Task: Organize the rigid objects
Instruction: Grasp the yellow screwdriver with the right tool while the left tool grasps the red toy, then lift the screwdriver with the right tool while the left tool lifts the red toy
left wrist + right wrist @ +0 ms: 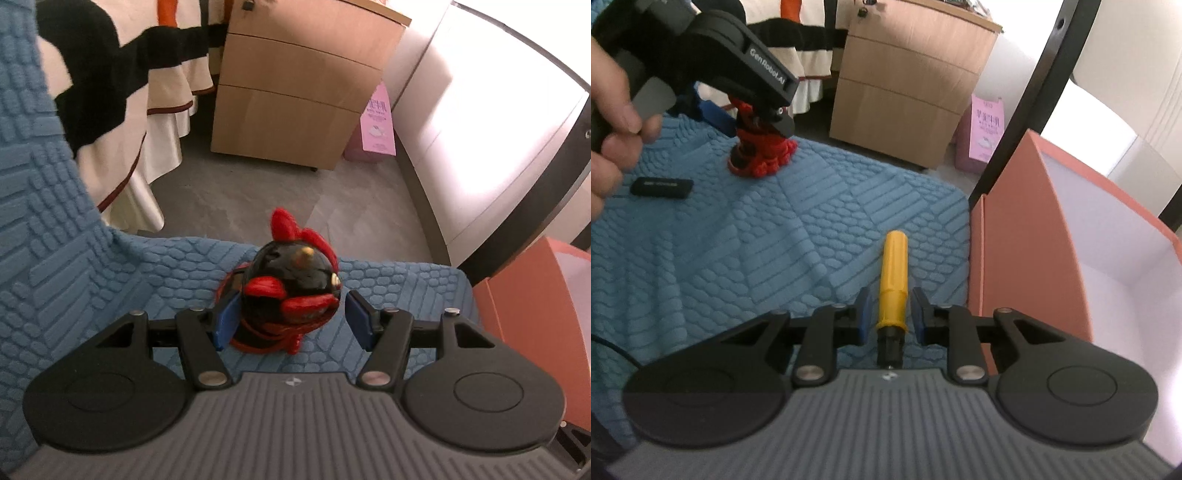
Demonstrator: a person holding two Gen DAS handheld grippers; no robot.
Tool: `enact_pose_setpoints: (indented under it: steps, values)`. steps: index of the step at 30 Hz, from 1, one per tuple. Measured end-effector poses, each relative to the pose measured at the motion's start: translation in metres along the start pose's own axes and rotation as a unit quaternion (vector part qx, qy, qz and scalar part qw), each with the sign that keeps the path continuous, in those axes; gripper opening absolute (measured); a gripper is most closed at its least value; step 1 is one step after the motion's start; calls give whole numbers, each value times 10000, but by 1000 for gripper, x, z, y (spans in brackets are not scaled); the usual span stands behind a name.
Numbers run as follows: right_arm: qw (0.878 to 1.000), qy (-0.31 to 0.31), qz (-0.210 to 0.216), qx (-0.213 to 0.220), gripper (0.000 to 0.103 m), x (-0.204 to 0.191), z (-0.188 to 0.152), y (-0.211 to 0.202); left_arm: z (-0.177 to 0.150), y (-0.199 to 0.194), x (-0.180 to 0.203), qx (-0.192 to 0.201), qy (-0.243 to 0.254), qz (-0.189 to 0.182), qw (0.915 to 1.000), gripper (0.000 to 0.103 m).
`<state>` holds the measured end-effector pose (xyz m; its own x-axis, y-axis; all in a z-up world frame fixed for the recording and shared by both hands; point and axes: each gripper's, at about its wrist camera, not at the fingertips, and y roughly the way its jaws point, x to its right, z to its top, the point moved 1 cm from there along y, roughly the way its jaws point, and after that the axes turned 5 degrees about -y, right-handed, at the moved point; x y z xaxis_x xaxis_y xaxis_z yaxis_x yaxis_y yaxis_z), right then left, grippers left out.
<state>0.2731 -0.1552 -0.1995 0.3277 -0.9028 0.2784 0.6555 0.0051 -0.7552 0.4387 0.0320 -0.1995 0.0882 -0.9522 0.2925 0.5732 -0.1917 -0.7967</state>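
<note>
While the left tool [291,317] straddles a round black figurine with red comb and red wings [291,284], its blue pads [226,325] stand released on either side, the left pad close against the body and the right one a little apart, so nothing is clamped. That bird figurine sits on a blue textured cloth [55,258] covering the tabletop, near its far edge, with grey floor [258,195] beyond. From the right wrist view the same figurine [759,155] shows at the far left under the other tool, which a bare hand [613,122] grips, and a small flat black rectangular object [662,188] lies on the cloth just left of it. Nearer, the right tool [888,314] is also released, its pads flanking a yellow plastic cylinder with a black tip [894,280] that lies lengthwise on the cloth, pointing away, without touching either pad. Just right of the cylinder stands an open orange box with a white inside [1027,236], its wall hard against the cloth's right edge. Far off stand a light wooden drawer cabinet [905,92], a pink bag [984,133] beside it, and cream drapes with dark trim [166,92] at far left.
</note>
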Motion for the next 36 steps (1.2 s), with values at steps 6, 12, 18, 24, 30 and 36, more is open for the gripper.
enact_pose_setpoints:
  steps: [6,12,18,24,30,36]
  values:
    - [9999,43,-76,-51,20,-2,-3,9,0,6,5,31,174,100,9998,66]
    - [9995,286,18,-95,19,5,-1,10,-1,5,4,70,192,113,9997,65]
    - [9980,599,219,-30,19,12,1,6,-5,0,9,93,306,116,9994,65]
    - [9958,805,402,192,19,15,4,-9,-13,-13,7,133,185,123,9997,65]
    - [9928,836,730,443,19,10,0,-27,-22,-40,-4,190,-48,54,9998,64]
    - [9908,783,920,615,19,2,-1,-45,-47,-70,-5,289,13,-39,9996,64]
